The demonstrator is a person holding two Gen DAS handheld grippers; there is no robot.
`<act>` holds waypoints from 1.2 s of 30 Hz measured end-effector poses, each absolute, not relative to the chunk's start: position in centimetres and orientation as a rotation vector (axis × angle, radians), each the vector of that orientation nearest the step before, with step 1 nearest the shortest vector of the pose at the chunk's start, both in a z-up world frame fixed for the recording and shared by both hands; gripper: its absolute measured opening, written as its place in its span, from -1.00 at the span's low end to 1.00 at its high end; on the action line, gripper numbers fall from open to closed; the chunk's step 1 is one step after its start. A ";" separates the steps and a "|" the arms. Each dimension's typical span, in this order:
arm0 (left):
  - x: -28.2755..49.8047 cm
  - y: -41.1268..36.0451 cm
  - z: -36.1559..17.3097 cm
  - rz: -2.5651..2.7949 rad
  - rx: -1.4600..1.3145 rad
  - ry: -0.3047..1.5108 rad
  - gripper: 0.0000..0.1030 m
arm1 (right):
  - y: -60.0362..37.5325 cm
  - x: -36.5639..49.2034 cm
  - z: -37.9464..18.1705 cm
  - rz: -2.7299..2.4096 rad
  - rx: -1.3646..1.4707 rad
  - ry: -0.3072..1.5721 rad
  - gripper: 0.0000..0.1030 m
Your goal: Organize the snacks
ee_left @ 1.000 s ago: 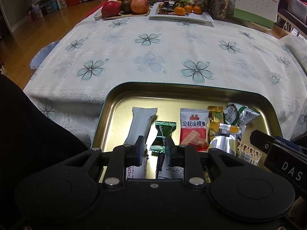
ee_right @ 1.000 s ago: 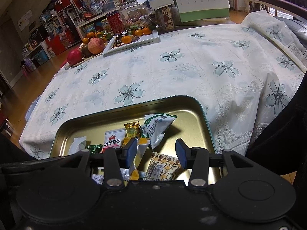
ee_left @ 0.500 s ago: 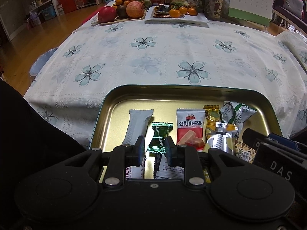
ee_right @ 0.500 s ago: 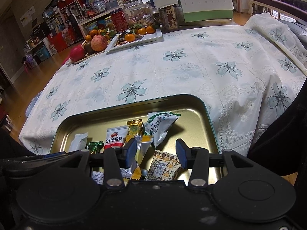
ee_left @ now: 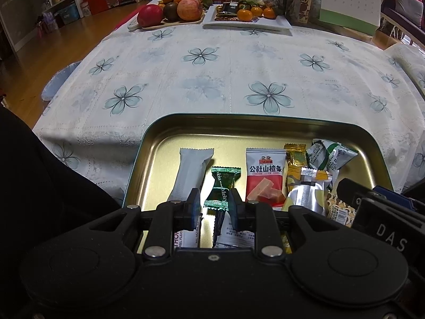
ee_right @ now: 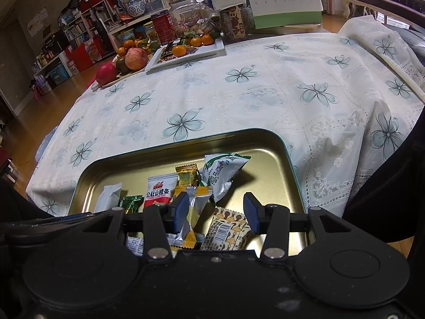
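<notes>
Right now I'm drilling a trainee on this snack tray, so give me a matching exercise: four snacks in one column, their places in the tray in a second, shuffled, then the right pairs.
Snacks:
1. white bar wrapper
2. dark green candy
3. red and white packet
4. green and white pouch

Places:
A. in front of the left gripper, between its fingers
B. farthest left in the gold tray
C. farthest right, at the back
D. middle, right of the green candy

Pairs: 1-B, 2-A, 3-D, 4-C
</notes>
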State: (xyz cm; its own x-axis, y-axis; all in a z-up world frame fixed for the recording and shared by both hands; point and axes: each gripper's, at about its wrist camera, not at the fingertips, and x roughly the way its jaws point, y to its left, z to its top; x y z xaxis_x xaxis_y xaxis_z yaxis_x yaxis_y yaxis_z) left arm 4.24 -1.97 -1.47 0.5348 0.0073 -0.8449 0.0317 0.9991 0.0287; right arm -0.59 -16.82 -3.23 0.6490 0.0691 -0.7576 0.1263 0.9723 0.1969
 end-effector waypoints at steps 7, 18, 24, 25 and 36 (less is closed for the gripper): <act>4.2 -2.0 -1.5 -0.014 0.045 1.006 -0.37 | -16.8 -0.6 -3.3 -0.033 0.237 0.869 -0.07; 4.4 -1.7 -1.7 0.000 0.028 1.016 -0.36 | -16.8 -0.5 -3.4 -0.035 0.236 0.875 -0.07; 4.5 -1.6 -1.7 0.005 0.028 1.019 -0.36 | -16.8 -0.5 -3.4 -0.034 0.235 0.878 -0.07; 4.5 -1.6 -1.8 0.003 0.028 1.022 -0.36 | -16.7 -0.5 -3.4 -0.034 0.236 0.879 -0.07; 4.6 -1.5 -1.8 0.012 0.029 1.028 -0.36 | -16.6 -0.3 -3.5 -0.031 0.228 0.884 -0.07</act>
State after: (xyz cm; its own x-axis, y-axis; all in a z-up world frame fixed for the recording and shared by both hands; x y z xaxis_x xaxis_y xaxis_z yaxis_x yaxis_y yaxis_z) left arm 4.58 -1.54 -1.82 0.5163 0.0239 -0.8561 0.0032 0.9995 0.0299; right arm -0.34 -16.60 -3.55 0.6350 0.0677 -0.7695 0.1205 0.9753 0.1852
